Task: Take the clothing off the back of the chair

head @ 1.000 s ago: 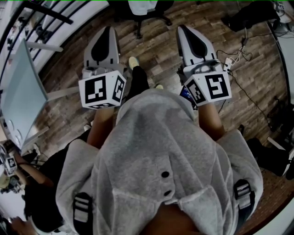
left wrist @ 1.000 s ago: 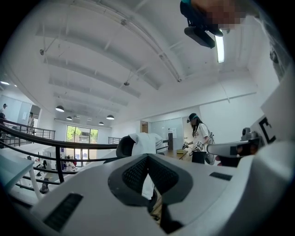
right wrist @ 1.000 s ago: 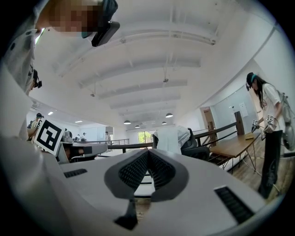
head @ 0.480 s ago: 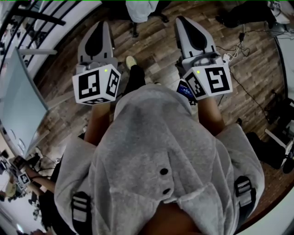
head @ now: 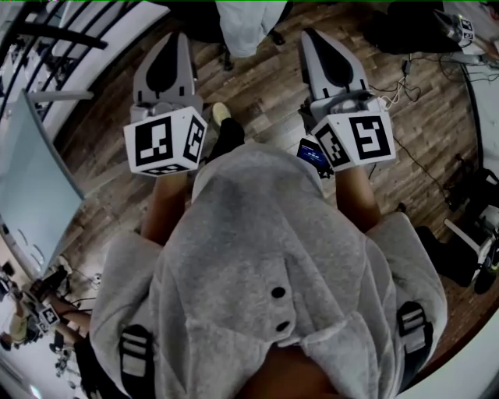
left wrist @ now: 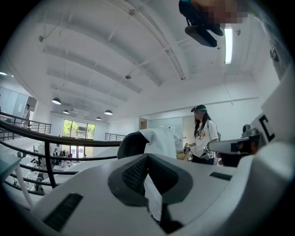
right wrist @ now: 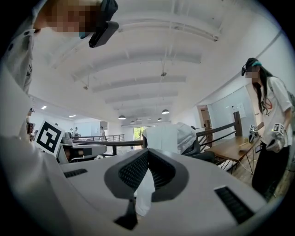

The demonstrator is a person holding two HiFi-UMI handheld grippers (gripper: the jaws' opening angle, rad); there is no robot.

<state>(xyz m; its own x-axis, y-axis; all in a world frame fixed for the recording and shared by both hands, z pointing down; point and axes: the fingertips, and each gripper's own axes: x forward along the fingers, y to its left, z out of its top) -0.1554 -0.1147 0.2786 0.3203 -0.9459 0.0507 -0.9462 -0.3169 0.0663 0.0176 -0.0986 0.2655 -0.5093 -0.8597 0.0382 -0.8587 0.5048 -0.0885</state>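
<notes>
Room: An open-plan office with a wood-plank floor, a white ribbed ceiling and a black railing. A bystander stands by a wooden bench.
Change: Over the past second the office chair has slid further into the top of the head view, and more of its white clothing now shows. Both grippers have moved forward together.
Meaning: This looks like the walk-up stage. Nothing has been taken yet, and the reach is still to come.
Clothing: It hangs draped over the chair's backrest. It is straight ahead in both gripper views and well apart from either gripper.
Left gripper: The pads are pressed together at the tips with nothing pinched. The white seen through the gap is the garment beyond.
Right gripper: The jaws are pressed together and empty.
Pose: Both grippers are held level and side by side, pointing at the chair. Bare forearms reach out from a grey hooded top, and the marker cubes face up.
</notes>
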